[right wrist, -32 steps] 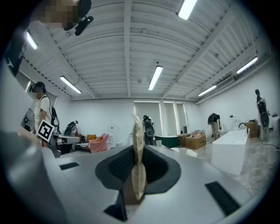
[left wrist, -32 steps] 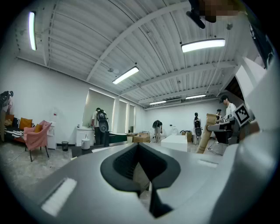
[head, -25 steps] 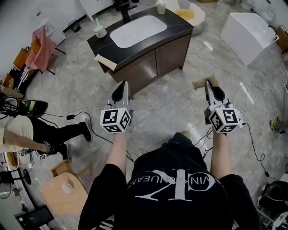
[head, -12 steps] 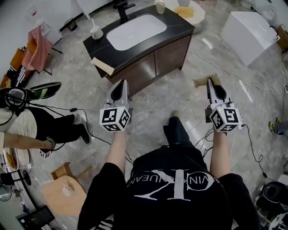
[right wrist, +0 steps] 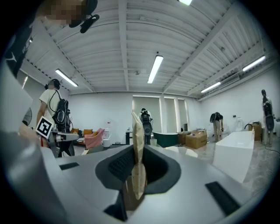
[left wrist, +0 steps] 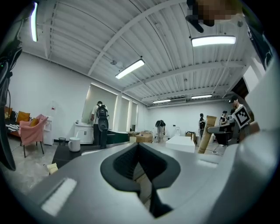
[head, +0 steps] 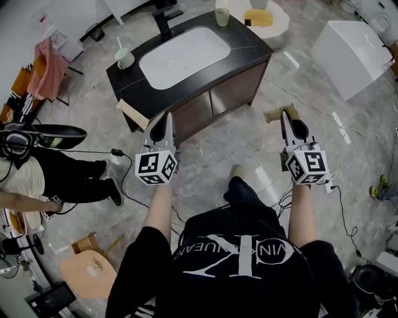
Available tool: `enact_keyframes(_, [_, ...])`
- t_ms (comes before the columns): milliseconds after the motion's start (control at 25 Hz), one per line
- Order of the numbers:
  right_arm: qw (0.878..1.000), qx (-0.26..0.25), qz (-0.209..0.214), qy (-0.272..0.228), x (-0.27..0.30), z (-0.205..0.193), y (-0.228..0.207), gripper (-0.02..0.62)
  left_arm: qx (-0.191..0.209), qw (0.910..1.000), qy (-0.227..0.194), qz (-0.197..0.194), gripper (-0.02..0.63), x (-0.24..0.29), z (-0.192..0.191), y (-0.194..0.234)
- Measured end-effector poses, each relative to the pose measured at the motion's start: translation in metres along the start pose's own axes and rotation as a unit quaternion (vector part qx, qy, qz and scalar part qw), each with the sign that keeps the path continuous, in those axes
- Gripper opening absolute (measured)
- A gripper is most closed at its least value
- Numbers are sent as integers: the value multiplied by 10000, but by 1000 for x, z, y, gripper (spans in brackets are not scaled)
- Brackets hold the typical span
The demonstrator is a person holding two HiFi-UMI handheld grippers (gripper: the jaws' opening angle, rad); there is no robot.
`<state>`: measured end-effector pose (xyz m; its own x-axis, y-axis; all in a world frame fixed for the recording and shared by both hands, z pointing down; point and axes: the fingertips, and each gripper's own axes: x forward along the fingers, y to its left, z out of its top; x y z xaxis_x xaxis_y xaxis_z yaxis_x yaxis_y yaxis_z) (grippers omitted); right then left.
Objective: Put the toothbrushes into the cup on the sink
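1: Two cups on the dark stone tabletop (head: 249, 42) of the wooden sink cabinet (head: 236, 93). First, a pale round cup (head: 125, 60) near the left end, beside the white oval basin (head: 180, 53). In it a slim pale handle (head: 119, 45) stands upright, too small to call a toothbrush.
2: And the second?
1: That's a greenish cup (head: 222, 17) at the back right edge, to the right of the black faucet (head: 163, 23). Contents not visible.
2: Claws?
1: Both held level in front of the cabinet, clear of it, over the grey marbled floor (head: 230, 146). Tips of the left claw (head: 166, 118) are pressed together. Over on the other side, the right claw (head: 285, 114) is pinching a flat tan piece of paper or card (right wrist: 138, 162), which stands upright between the pads and sticks out past the tips.
2: Anything else tan?
1: Yes, a folded tan sheet (head: 133, 113) hangs over the cabinet's front left corner.
2: Surroundings?
1: Noted a white box-shaped unit (head: 351, 43) off to the right, cables (head: 348, 205) on the floor, and a person in dark trousers (head: 78, 181) at the left.
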<state>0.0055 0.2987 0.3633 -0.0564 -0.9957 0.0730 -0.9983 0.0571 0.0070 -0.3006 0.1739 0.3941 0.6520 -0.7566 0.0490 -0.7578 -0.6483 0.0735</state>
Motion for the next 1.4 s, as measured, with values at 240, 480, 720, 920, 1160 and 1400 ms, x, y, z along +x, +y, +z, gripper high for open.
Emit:
enact_keyframes(240, [9999, -15, 162, -8, 57, 7, -45, 60, 19, 10000, -15, 92, 9, 70, 6, 1])
enact_keyframes(480, [9995, -33, 304, -26, 101, 8, -85, 60, 85, 9999, -68, 122, 9, 131, 10, -5])
enact_keyframes(720, [9989, -37, 456, -33, 132, 6, -110, 60, 99, 9997, -80, 196, 9, 170, 8, -10])
enact_keyframes(920, [9985, -27, 539, -45, 151, 6, -122, 60, 89, 9997, -55, 224, 9, 190, 4, -11])
enact_keyframes(1160, [9977, -10, 677, -14, 173, 3, -128, 60, 62, 9996, -6, 286, 9, 210, 1, -7])
enact_keyframes(1400, [9969, -13, 783, -7, 210, 2, -141, 60, 49, 9996, -60, 264, 9, 247, 5, 3])
